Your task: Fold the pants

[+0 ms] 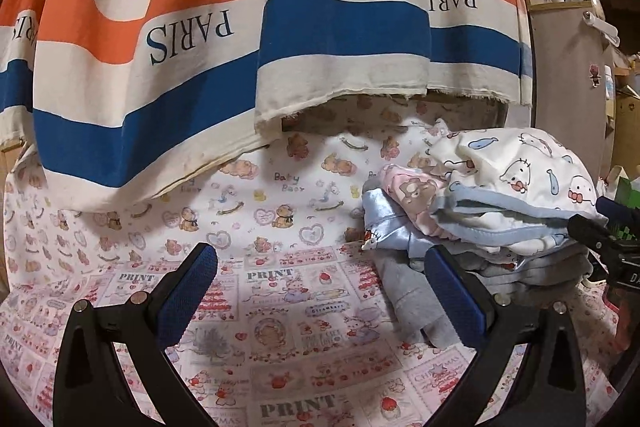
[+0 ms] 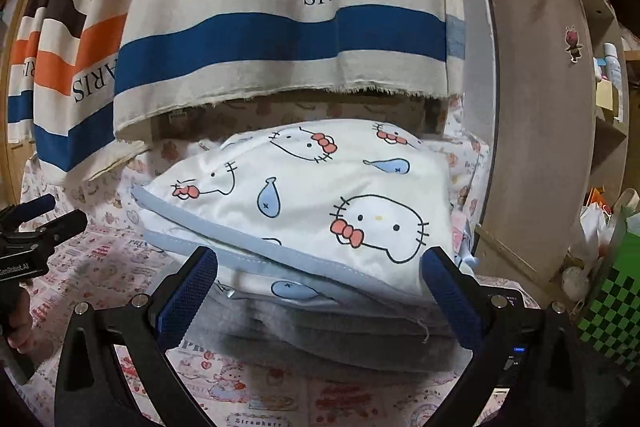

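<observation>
My right claw (image 2: 320, 291) is spread wide, empty, with the stack of folded clothes (image 2: 320, 331) just ahead between its fingers, long axis crosswise. The cat-print pants (image 2: 312, 195) lie on top. My left claw (image 1: 320, 291), also spread, sees one stack ahead-right, so the right is nearer. Behind hangs one striped curtain (image 2: 280, 27).

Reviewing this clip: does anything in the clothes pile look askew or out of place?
Mostly tidy, but a grey garment spills out of the folded pile toward the left tool, sleeve-like end trailing loose on the printed sheet. Both tools are open; the right tool straddles the stack.
</observation>
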The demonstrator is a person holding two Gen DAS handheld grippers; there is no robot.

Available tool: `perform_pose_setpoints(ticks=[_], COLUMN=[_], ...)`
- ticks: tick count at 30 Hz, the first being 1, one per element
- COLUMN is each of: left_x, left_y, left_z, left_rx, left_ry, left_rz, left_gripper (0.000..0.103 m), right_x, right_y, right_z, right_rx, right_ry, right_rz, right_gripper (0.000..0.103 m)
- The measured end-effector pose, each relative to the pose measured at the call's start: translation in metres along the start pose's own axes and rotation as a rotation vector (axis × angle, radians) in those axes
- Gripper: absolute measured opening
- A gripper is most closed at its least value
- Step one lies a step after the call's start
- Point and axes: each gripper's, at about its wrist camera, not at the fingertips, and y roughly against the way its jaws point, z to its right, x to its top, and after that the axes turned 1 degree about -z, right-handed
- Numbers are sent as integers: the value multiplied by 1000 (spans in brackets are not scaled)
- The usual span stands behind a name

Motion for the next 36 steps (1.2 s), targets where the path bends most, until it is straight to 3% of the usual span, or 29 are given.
perform_pose_setpoints(ticks=[36], left_x=[2], left_y=[0], left_z=[-3], left_rx=[22], left_ry=[3], left_rz=[-9], left_gripper=[103], right_x=[-1], right_y=[0], right_z=[-2], right_rx=[13], right_ry=[11], right_rz=[-8], right_gripper=[103])
